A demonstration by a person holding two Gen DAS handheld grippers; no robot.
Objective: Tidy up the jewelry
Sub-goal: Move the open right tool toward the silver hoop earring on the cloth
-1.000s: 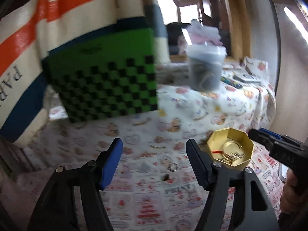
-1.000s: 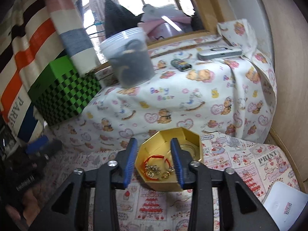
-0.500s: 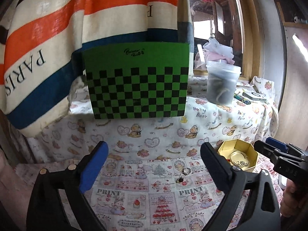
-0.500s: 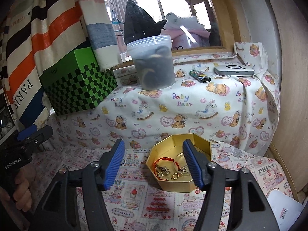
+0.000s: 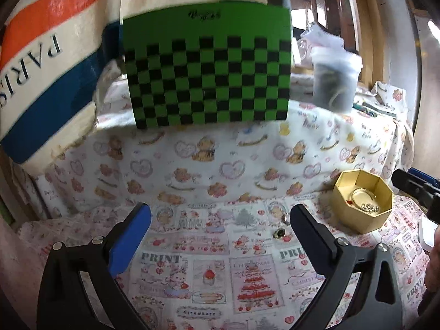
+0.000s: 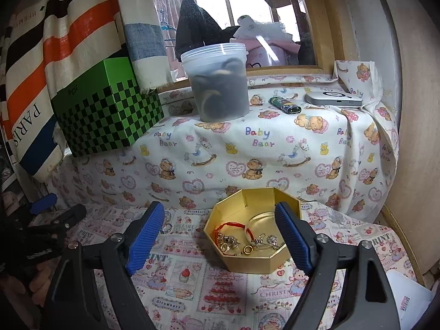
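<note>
We are partway through gathering loose jewelry into a gold octagonal box (image 6: 249,233) that sits open on a printed cloth (image 5: 209,283). The box already holds a red cord bracelet (image 6: 233,227), a clear bangle and small gold and silver pieces.

Our right gripper (image 6: 220,236) hangs just in front of the box; its jaws have just been opening, they stand wide, and nothing is between them.

Our left gripper (image 5: 220,229) also has its jaws spread wide after just opening, with nothing held.

In the left wrist view, two small pieces lie on the cloth at about four o'clock from centre: a dark-stoned ring (image 5: 280,233) and a silver ring (image 5: 286,216), both just inside the left gripper's right finger and near the box.

We judge the next move to be shifting the left gripper over one ring, lowering, and closing gently on so small a thing.
</note>
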